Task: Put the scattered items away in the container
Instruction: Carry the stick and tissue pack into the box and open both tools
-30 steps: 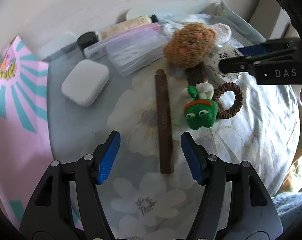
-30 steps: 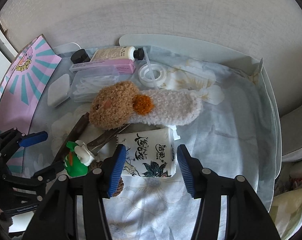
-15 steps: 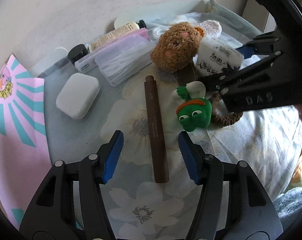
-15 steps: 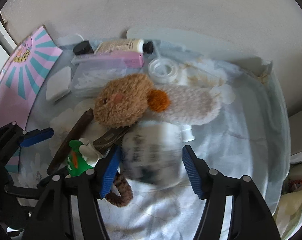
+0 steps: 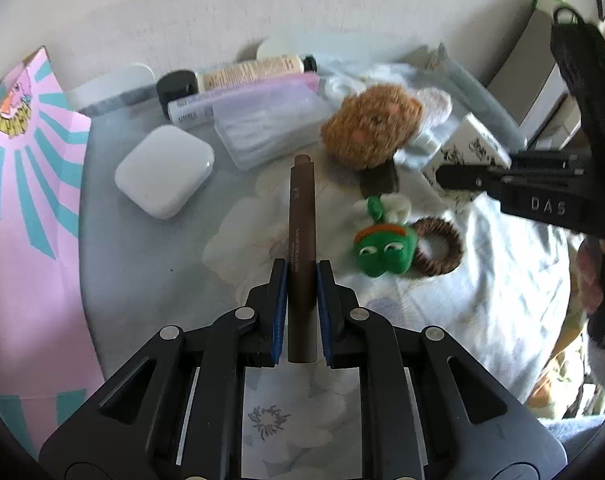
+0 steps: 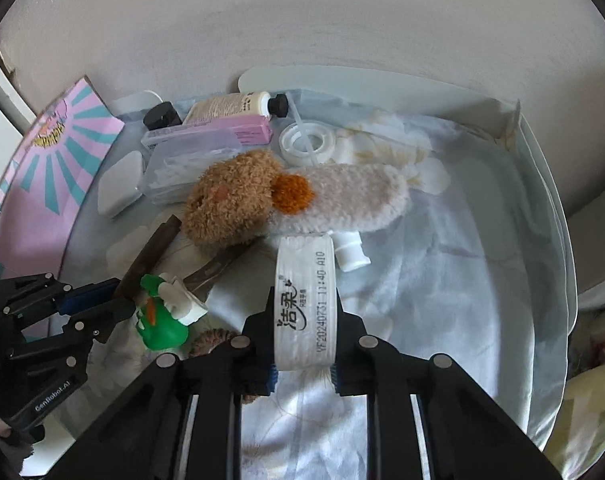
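Both grippers, the left gripper [image 5: 296, 280] and the right gripper [image 6: 304, 320], are black plastic with blue finger pads [image 5: 278, 304], silver screws and white lettering.

A pen [image 5: 302, 216] is laid between an earbud case [image 5: 164, 171] on the left and a frog toy [image 5: 384, 249] on the right. A plush toy [image 5: 372, 124] is set farther back. A hair tie [image 5: 440, 249] is placed just right of the frog toy.

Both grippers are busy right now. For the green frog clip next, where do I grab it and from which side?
Judging by its pose, take the green frog clip across its rounded green head, coming from above. It lies flat on the cloth, the hair tie touches its right side and the white bow sits behind, so place one finger on the near edge and one between head and bow.
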{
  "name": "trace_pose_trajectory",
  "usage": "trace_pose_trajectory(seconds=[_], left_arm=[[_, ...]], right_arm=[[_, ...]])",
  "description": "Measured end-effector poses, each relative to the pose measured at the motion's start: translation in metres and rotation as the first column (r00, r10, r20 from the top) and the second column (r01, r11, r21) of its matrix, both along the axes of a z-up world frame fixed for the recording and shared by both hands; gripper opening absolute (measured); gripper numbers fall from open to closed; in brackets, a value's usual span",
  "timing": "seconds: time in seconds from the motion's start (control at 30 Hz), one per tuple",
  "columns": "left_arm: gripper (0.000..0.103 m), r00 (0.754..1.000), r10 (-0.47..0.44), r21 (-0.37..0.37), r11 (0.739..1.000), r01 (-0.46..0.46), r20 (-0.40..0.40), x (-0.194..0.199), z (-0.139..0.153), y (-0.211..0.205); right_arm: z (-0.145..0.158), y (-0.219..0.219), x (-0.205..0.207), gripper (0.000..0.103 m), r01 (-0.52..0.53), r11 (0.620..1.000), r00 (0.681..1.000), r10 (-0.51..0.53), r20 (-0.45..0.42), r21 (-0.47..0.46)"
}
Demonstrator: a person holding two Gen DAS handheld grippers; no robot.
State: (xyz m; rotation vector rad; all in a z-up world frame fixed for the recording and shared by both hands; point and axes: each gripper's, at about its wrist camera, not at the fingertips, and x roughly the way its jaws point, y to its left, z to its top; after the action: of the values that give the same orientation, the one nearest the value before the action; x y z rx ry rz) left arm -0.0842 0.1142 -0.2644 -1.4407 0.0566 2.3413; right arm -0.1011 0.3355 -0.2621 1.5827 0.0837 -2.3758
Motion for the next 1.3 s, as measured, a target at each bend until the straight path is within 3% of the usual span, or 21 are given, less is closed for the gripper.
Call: trace_pose_trajectory(seconds=[0.13, 0.37, 0.57, 0.73, 0.87, 1.03, 1.17, 1.3], left_arm=[[0.012, 1.0, 0.012, 0.033, 0.999, -0.011, -0.021, 0.001, 0.02, -0.005], [0.012, 0.994, 0.087, 0.05, 0.995, -0.084, -0.071, 0.001, 0.081, -0.025], [0.012, 0.974, 0.196, 0.024, 0.981, -0.195, -0.114, 0.01, 0.142, -0.071], [0.012, 0.933, 0.346, -0.004, 0.938, -0.348, -0.099, 0.02, 0.17, -0.13], [0.012, 0.891, 0.439, -0.053, 0.893, -0.447, -0.111, 0.031, 0.167, -0.172], [0.012, 0.861, 0.503, -0.078, 0.858, -0.508, -0.07, 0.038, 0.141, -0.206], [0.012, 0.853, 0.522, -0.082, 0.849, -0.522, -0.022, 0.04, 0.114, -0.222], [0.012, 0.854, 0.52, -0.095, 0.851, -0.516, 0.024, 0.04, 0.092, -0.227]], right_arm=[[0.012, 0.015, 0.005, 0.018, 0.038, 0.999, 0.999, -0.038, -0.011, -0.037], [0.05, -0.03, -0.01, 0.018, 0.025, 0.997, 0.996, -0.031, -0.079, -0.072], [0.113, -0.088, -0.017, 0.018, -0.12, 0.986, 0.976, 0.096, -0.196, -0.119], [0.153, -0.159, -0.025, 0.018, -0.286, 0.94, 0.939, 0.236, -0.252, -0.185], [0.159, -0.217, -0.031, 0.018, -0.396, 0.903, 0.902, 0.348, -0.256, -0.169], [0.142, -0.288, -0.043, 0.018, -0.49, 0.849, 0.869, 0.459, -0.184, -0.195], [0.122, -0.338, -0.044, 0.018, -0.543, 0.823, 0.839, 0.527, -0.133, -0.166], [0.1, -0.368, -0.053, 0.018, -0.559, 0.818, 0.829, 0.555, -0.072, -0.133]])
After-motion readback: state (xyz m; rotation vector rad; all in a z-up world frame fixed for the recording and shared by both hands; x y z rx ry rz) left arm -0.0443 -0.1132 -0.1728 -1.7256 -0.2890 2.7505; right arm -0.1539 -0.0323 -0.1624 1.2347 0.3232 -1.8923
